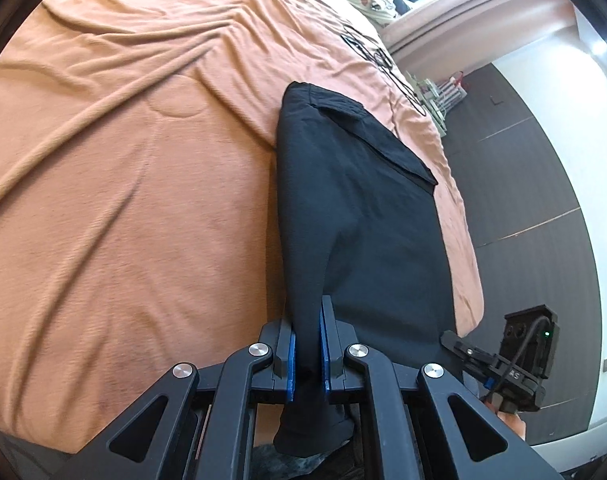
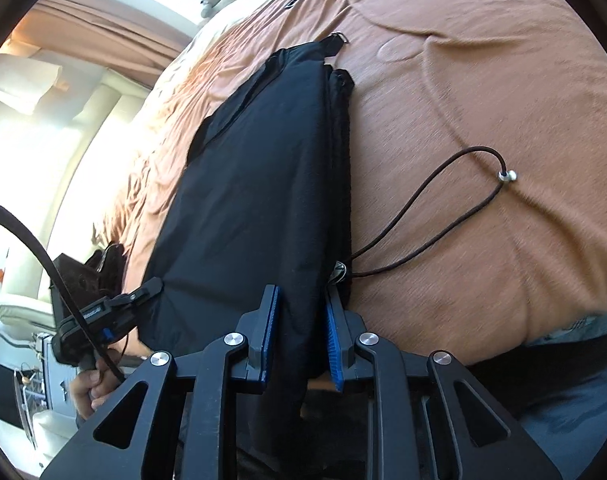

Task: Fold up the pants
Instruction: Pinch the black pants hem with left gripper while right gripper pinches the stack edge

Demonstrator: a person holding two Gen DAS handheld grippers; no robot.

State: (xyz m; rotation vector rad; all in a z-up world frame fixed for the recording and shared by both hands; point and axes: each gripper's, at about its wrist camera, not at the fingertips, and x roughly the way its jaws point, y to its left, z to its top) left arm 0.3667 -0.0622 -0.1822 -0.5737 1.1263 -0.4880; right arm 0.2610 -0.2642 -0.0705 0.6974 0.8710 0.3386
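on orange bedspread (image 1: 123, 200): black pants (image 1: 363, 208); dark floor (image 1: 523, 184) beside bed.

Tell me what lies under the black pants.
The black pants lie on the orange bedspread, which shows all around them. Whatever is directly beneath the cloth is covered. Both the left claw and right claw grip their near end.

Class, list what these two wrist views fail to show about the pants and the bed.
- Left wrist view: the near end of the black pants hangs behind the left gripper.
- Right wrist view: the pants' lower end is hidden behind the right gripper.
- Both: the orange bedspread is cut off by the lens rim.
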